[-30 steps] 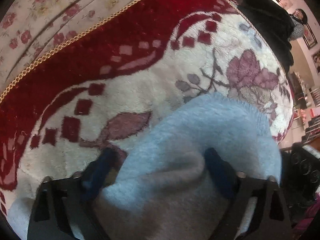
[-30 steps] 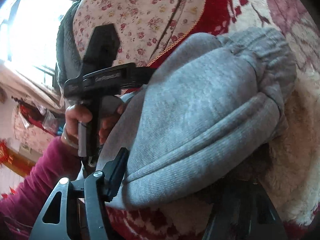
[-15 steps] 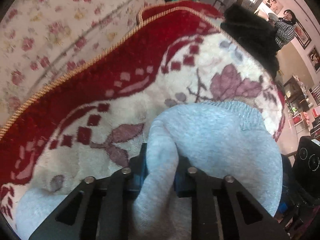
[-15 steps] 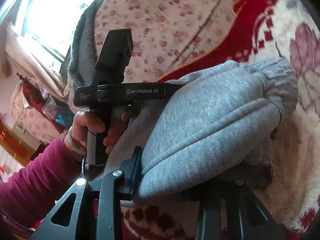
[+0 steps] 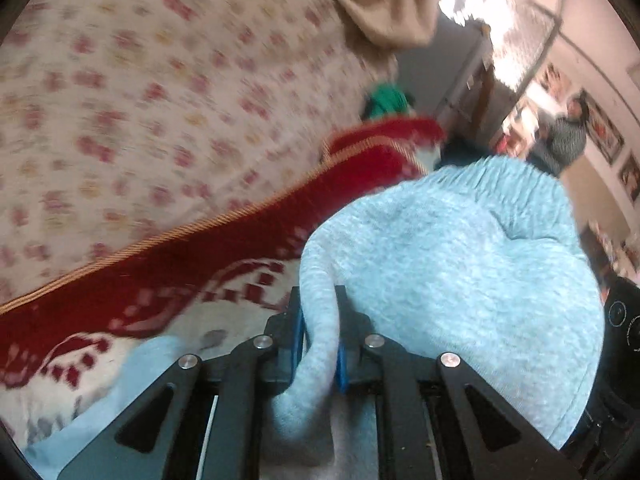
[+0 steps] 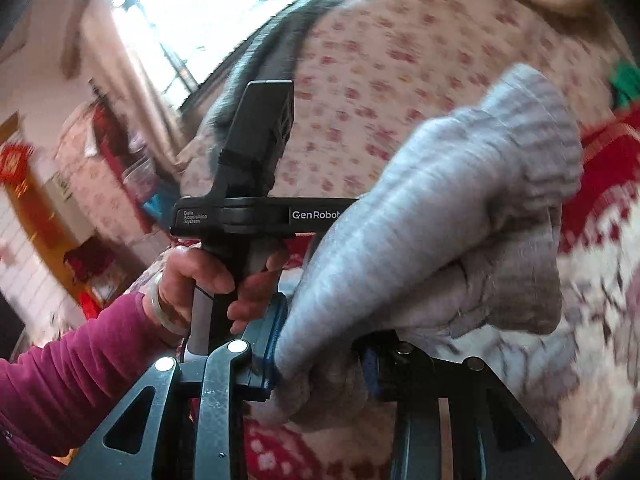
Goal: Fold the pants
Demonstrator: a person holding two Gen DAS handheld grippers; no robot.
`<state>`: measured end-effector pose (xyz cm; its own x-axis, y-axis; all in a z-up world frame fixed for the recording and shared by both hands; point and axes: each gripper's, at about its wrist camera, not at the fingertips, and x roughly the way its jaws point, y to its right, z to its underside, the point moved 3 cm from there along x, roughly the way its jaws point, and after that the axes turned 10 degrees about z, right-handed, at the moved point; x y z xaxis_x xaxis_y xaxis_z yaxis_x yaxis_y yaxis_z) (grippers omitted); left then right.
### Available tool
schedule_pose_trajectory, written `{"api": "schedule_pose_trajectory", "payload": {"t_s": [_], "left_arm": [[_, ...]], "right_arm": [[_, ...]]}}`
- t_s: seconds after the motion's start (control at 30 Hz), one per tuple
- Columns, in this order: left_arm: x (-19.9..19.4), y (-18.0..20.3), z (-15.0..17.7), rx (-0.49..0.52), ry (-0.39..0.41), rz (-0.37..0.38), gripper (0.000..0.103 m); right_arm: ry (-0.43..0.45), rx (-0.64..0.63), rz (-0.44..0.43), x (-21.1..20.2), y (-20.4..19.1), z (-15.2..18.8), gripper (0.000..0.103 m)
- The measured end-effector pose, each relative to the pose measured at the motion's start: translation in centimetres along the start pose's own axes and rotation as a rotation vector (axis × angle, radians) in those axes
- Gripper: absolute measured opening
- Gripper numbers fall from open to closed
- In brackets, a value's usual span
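The grey sweatpants point(image 5: 460, 272) hang bunched and lifted off the red-and-white blanket point(image 5: 192, 256). My left gripper point(image 5: 320, 336) is shut on a thin fold of the pants, which stands pinched between its blue pads. In the right wrist view, my right gripper point(image 6: 320, 348) is shut on a thicker wad of the pants point(image 6: 440, 208), whose ribbed cuff end points up and to the right. The left gripper's black body point(image 6: 256, 216) shows to the left of the cloth, held by a hand point(image 6: 208, 280) in a magenta sleeve; its fingers are hidden behind the pants.
A floral bedsheet point(image 5: 140, 100) lies beyond the blanket's gold cord edge. A green bundle point(image 5: 386, 100) sits at the far end. A person point(image 5: 568, 136) stands in the background room. A bright window point(image 6: 208, 12) and curtain are behind the bed.
Both grippers closed on the pants and rose, lifting the bunched cloth off the blanket. The left jaws went from wide around the cloth to pinched on a thin fold.
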<state>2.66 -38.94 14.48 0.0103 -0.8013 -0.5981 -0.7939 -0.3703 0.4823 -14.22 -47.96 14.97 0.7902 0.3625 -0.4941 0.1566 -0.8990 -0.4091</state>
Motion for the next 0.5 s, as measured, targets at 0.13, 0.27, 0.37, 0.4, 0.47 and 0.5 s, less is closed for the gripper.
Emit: {"api": "schedule_pose_trajectory", "payload": {"t_s": [0.13, 0.27, 0.37, 0.4, 0.47, 0.5], "left_arm": [[-7.1, -2.5, 1.2, -0.052, 0.112, -0.044, 0.007], [-13.6, -6.1, 4.3, -0.148, 0.216, -0.087, 0.006], [-18.3, -9.7, 8.7, -0.24, 0.28, -0.137, 0.006], [-19.7, -11.2, 10.7, -0.283, 0.292, -0.166, 0.006], [-21.4, -13.8, 14.1, -0.354, 0.296, -0.235, 0.007], [-22.2, -15.1, 16.1, -0.394, 0.292, -0.287, 0.007]], "right_arm": [[0.005, -0.107, -0.055, 1.2, -5.3, -1.8, 0.037], [-0.011, -0.242, -0.103, 3.7, -11.7, -2.4, 0.037], [-0.048, -0.333, -0.143, 6.2, -16.1, -1.7, 0.037], [-0.062, -0.361, -0.149, 7.1, -17.3, -1.3, 0.037], [-0.096, -0.424, -0.161, 9.6, -20.1, 0.4, 0.036], [-0.114, -0.446, -0.164, 10.7, -21.1, 1.2, 0.036]]}}
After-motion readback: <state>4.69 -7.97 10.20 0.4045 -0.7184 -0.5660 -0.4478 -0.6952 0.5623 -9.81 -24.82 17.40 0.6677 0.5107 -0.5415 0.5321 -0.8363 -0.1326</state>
